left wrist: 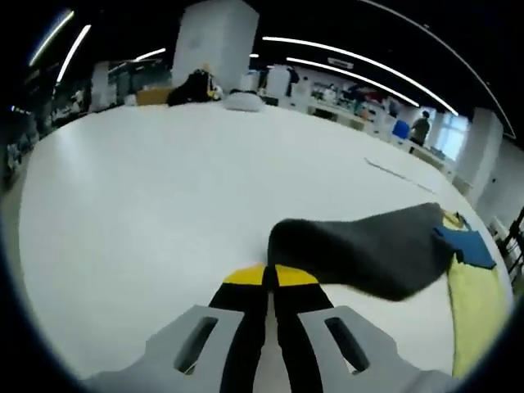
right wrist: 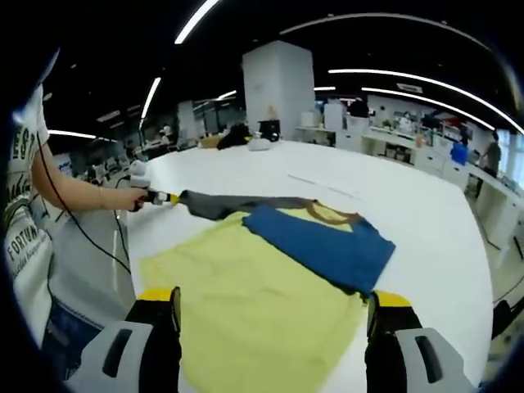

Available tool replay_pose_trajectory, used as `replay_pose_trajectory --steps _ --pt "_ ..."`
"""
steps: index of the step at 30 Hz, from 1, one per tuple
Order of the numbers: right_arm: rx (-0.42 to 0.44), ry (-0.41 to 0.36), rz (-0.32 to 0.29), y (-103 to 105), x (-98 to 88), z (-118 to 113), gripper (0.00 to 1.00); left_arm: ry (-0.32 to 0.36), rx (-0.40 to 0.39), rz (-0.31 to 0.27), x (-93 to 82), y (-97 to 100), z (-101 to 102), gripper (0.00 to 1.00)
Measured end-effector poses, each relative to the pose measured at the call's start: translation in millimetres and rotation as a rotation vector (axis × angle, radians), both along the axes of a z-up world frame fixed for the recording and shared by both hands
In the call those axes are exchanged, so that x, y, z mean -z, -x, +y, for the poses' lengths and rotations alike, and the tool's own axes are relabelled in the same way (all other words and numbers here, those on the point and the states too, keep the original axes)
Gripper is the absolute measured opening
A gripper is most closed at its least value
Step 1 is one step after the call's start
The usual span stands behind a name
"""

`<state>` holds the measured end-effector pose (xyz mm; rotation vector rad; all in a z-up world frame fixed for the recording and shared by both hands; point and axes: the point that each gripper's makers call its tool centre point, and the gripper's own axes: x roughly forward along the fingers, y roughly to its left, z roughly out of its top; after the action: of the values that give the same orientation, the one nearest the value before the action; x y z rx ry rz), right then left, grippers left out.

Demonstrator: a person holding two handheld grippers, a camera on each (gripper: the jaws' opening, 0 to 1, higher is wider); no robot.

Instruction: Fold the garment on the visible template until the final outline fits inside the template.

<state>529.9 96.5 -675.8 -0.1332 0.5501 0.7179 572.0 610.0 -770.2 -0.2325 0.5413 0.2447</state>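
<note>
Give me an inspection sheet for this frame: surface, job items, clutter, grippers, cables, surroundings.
Surface: large white table, mostly bare.
Job's things: yellow garment lies flat; blue panel folded over it; dark grey sleeve is pulled out sideways. Template: not distinguishable.
Clutter: dark bag and pale bundle at the table's far edge.
Grippers: left gripper shut on the dark grey sleeve's end; right gripper open above the near hem, holding nothing.
Cables: black cable hangs past the person's arm.
Surroundings: open office, white pillar, ceiling light strips, desks, people far off.
</note>
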Motion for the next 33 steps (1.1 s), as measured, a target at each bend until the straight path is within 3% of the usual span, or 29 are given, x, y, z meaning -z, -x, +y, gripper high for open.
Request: replay_pose_trajectory --steps 6,9,16,22,28,33 --pt "0.01 -0.006 -0.019 -5 -2.4 -3 0.92 -0.091 0.062 -0.021 -21.3 4.7 0 0.0" --pt "0.003 -0.006 -0.017 -4 -1.3 -3 0.92 -0.082 0.068 -0.033 -27.7 7.3 -2 0.0" --pt "-0.01 -0.003 -0.01 -3 1.8 -1 0.93 -0.162 0.057 -0.027 -42.0 13.2 3 0.0" --pt "-0.014 -0.006 -0.01 -2 0.7 3 0.93 -0.224 0.062 0.01 -40.0 12.4 14 0.0" --pt "-0.004 -0.005 -0.004 -2 1.7 0 0.93 -0.236 0.061 0.025 -33.6 6.0 20 0.01" --pt "0.001 -0.008 -0.001 -3 2.5 0 0.93 -0.232 0.046 0.026 -32.9 5.1 20 0.1"
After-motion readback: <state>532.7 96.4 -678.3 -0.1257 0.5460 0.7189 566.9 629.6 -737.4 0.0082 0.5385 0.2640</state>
